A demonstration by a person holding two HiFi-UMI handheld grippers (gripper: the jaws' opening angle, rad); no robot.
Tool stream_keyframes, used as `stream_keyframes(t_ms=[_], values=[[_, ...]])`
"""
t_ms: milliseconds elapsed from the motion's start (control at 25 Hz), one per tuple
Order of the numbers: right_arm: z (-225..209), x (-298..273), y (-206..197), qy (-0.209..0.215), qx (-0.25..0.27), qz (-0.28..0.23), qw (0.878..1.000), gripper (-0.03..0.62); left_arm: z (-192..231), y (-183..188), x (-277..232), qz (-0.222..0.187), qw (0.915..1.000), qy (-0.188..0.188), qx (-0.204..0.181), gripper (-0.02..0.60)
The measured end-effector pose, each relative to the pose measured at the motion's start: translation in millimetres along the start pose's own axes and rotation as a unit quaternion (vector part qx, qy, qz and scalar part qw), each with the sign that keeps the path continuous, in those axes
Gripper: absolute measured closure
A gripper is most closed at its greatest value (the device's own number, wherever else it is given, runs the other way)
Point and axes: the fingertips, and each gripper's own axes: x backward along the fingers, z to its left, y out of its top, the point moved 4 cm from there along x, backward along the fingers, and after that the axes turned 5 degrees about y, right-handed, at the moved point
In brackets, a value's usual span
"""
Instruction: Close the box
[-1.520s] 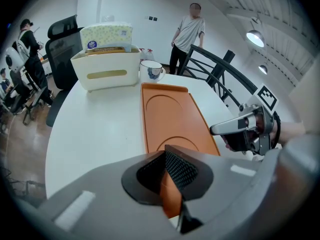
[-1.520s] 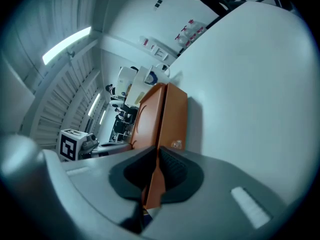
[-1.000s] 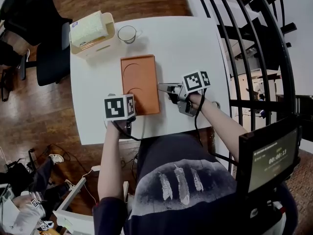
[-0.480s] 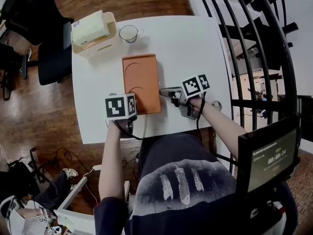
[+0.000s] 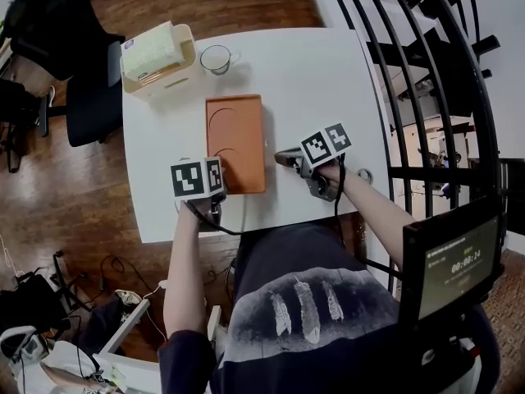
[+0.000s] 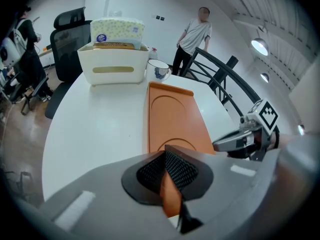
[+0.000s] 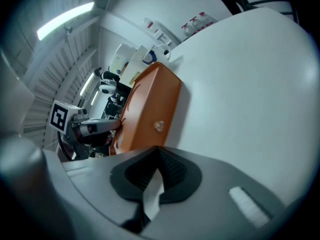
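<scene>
Jaws on both tools are pressed together, pinching nothing. Just ahead-right of the left gripper [image 6: 165,154] and immediately left of the right gripper [image 7: 159,150] lies the orange box [image 6: 172,121], lid [image 5: 236,138] flat down; a small clasp [image 7: 158,126] on its side faces the right gripper. Closing looks done, though whether the clasp is fastened cannot be told. Beyond the grippers the white table [image 5: 320,80] carries a cup [image 5: 216,57] and tissue holder [image 5: 157,56]; farther off, wooden floor [image 5: 246,2], an office chair [image 5: 78,72], black railing [image 5: 410,64].

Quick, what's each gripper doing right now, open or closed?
Left gripper: closed, holding nothing, tips at the orange box.
Right gripper: closed, holding nothing.
</scene>
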Motion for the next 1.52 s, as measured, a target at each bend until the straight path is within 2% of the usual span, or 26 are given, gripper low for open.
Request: stream_keyframes(t_ms=[120, 240, 360, 480, 560, 640, 800, 1000, 1200, 1520], values=[[5.9, 23.1, 23.9, -0.064, 0.044, 0.048, 0.996, 0.589, -0.9, 3.9, -1.8, 0.015, 0.9997, 0.005, -0.016, 0.566], [34.0, 37.3, 57.2, -0.123, 0.118, 0.113, 0.979, 0.591, -9.1, 13.9, -0.3, 0.025, 0.9991, 0.001, -0.034, 0.566], [73.3, 48.1, 76.4, -0.134, 0.204, 0.164, 0.956, 0.589, -18.2, 25.3, 3.2, 0.031, 0.9975, 0.003, -0.064, 0.566], [95.2, 57.8, 71.2, -0.147, 0.276, 0.214, 0.925, 0.589, -24.1, 30.9, 5.6, 0.035, 0.9955, -0.002, -0.088, 0.566], [95.7, 60.5, 56.9, -0.153, 0.300, 0.248, 0.909, 0.589, -25.6, 30.7, 7.6, 0.041, 0.9944, -0.002, -0.098, 0.566], [90.1, 61.1, 40.1, -0.147, 0.302, 0.273, 0.901, 0.589, -28.3, 30.0, 10.3, 0.046, 0.9929, 0.002, -0.110, 0.566], [77.1, 62.2, 18.8, -0.143, 0.294, 0.285, 0.901, 0.589, -35.7, 27.8, 14.9, 0.047, 0.9899, 0.005, -0.134, 0.566], [73.4, 71.6, 3.5, -0.132, 0.278, 0.281, 0.909, 0.589, -52.5, 12.5, 28.3, 0.045, 0.9895, -0.023, -0.135, 0.566], [79.0, 80.0, 6.6, -0.130, 0.283, 0.273, 0.910, 0.589, -65.6, 16.1, 34.9, 0.038, 0.9862, -0.027, -0.159, 0.566], [93.3, 75.9, 9.9, -0.116, 0.295, 0.270, 0.910, 0.589, -67.6, 24.1, 40.7, 0.029, 0.9845, -0.024, -0.171, 0.566]])
